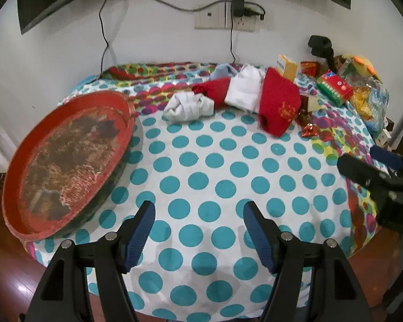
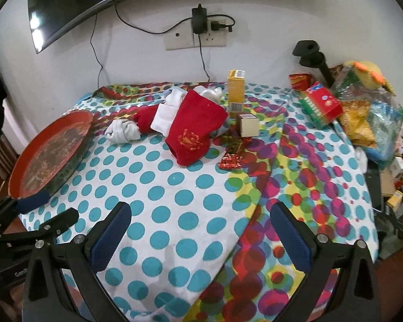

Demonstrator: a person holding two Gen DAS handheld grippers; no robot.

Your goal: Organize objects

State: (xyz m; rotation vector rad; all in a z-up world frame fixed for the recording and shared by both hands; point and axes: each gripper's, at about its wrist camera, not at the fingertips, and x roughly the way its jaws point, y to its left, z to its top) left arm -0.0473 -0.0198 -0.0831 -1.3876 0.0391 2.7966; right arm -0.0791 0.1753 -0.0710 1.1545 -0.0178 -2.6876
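A pile of socks lies at the back of the dotted tablecloth [image 1: 215, 177]: a red sock with gold embroidery [image 1: 279, 107] [image 2: 198, 128], a white sock [image 1: 244, 88] and a rolled grey-white pair [image 1: 188, 108] [image 2: 121, 131]. A round red tray [image 1: 67, 161] [image 2: 48, 150] rests tilted at the left edge. My left gripper [image 1: 198, 209] [image 2: 53, 209] hovers open over the near cloth, nothing between its fingers. My right gripper [image 2: 201, 209] [image 1: 362, 158] is open too, wide and empty, to the right of the left one.
A yellow carton [image 2: 236, 91] stands upright behind the socks, a small square box [image 2: 248, 124] in front of it. A red foil candy [image 2: 229, 161] lies nearby. A red-green box [image 2: 319, 104], snack bags [image 2: 362, 123] and a black stand [image 2: 311, 53] crowd the back right.
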